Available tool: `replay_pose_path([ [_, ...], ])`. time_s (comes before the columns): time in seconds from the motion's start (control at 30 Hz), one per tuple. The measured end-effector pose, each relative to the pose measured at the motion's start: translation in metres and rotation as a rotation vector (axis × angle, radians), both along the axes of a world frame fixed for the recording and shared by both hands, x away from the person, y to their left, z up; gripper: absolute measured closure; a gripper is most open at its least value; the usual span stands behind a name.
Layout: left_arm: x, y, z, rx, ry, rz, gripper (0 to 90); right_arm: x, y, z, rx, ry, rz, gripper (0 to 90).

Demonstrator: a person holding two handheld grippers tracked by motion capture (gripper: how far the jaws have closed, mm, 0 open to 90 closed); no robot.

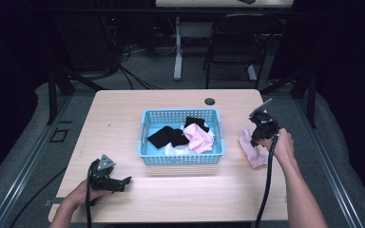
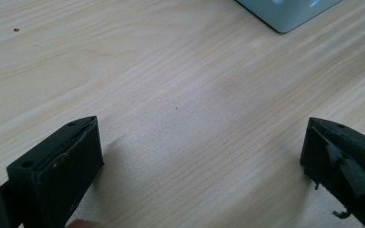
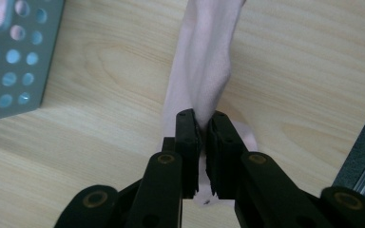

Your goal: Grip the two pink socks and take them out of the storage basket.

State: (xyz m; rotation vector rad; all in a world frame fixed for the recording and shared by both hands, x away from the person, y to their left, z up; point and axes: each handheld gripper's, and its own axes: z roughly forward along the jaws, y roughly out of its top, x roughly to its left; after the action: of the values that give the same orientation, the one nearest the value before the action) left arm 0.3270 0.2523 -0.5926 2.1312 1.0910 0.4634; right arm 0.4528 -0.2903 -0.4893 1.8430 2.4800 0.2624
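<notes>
A pale pink sock (image 1: 253, 148) (image 3: 204, 61) lies stretched on the wooden table to the right of the blue basket (image 1: 181, 159). My right gripper (image 1: 256, 134) (image 3: 203, 118) points down at it, jaws pinched on a fold of the pink sock. The basket holds black, white and pink garments (image 1: 185, 135). My left gripper (image 1: 121, 183) (image 2: 199, 147) rests low near the table's front left, jaws wide open over bare wood with nothing between them.
A corner of the basket (image 2: 285, 14) shows ahead of the left gripper, and its perforated wall (image 3: 9, 61) stands left of the right gripper. A cable hole (image 1: 210, 101) sits near the far edge. The table's right edge (image 3: 361, 156) is close to the sock.
</notes>
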Motion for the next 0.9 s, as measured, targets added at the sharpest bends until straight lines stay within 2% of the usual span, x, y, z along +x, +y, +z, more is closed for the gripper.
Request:
replay_pose_path([
  [0.1,0.000,0.000,0.000,0.000,0.000,0.000,0.0,0.001,-0.001,-0.003,0.001,0.006,-0.001,70.0],
  [0.13,0.000,0.000,0.000,0.000,0.000,0.000,0.0,0.001,-0.001,-0.003,0.001,0.006,-0.001,70.0],
  [0.17,0.000,0.000,0.000,0.000,0.000,0.000,0.0,0.000,-0.001,-0.001,-0.005,-0.001,0.001,64.2],
  [0.23,0.000,0.000,0.000,0.000,0.000,0.000,0.0,-0.001,-0.001,0.005,0.014,-0.033,-0.012,58.1],
  [0.27,0.000,0.000,0.000,0.000,0.000,0.000,0.0,-0.001,-0.001,0.005,0.014,-0.033,-0.012,58.1],
  [0.33,0.000,0.000,0.000,0.000,0.000,0.000,0.0,-0.002,0.000,0.017,0.037,-0.055,-0.004,48.3],
  [0.37,0.000,0.000,0.000,0.001,0.000,-0.001,0.0,-0.002,0.000,0.023,0.023,-0.058,0.006,43.9],
  [0.4,0.000,0.000,0.000,0.001,0.000,-0.001,0.0,-0.002,0.000,0.023,0.023,-0.058,0.006,43.9],
  [0.47,0.000,0.000,0.000,0.000,0.000,0.000,0.0,-0.004,0.004,0.036,0.040,-0.085,0.024,34.6],
  [0.5,0.000,0.000,0.000,0.000,0.000,0.000,0.0,-0.006,0.006,0.039,0.048,-0.105,0.014,30.8],
  [0.53,0.000,0.000,0.000,0.000,0.000,0.000,0.0,-0.006,0.006,0.039,0.048,-0.105,0.014,30.8],
  [0.57,0.000,0.000,0.000,0.000,0.000,0.000,0.0,-0.007,0.010,0.049,0.057,-0.110,0.047,26.3],
  [0.63,0.000,0.000,0.000,0.000,0.000,0.000,0.0,-0.008,0.017,0.057,0.068,-0.137,0.066,21.8],
  [0.67,0.000,0.000,0.000,0.000,0.000,0.000,0.0,-0.008,0.017,0.057,0.068,-0.137,0.066,21.8],
  [0.7,0.000,0.000,0.000,0.000,0.000,0.000,0.0,-0.010,0.025,0.067,0.080,-0.154,0.093,19.1],
  [0.73,0.000,0.000,0.000,0.000,0.000,0.000,0.0,-0.010,0.025,0.067,0.080,-0.154,0.093,19.1],
  [0.77,0.000,0.000,0.000,0.000,0.000,0.000,0.0,-0.010,0.036,0.076,0.086,-0.171,0.124,15.9],
  [0.9,0.000,0.000,0.000,0.000,0.000,0.000,0.0,-0.011,0.058,0.093,0.106,-0.203,0.193,14.3],
])
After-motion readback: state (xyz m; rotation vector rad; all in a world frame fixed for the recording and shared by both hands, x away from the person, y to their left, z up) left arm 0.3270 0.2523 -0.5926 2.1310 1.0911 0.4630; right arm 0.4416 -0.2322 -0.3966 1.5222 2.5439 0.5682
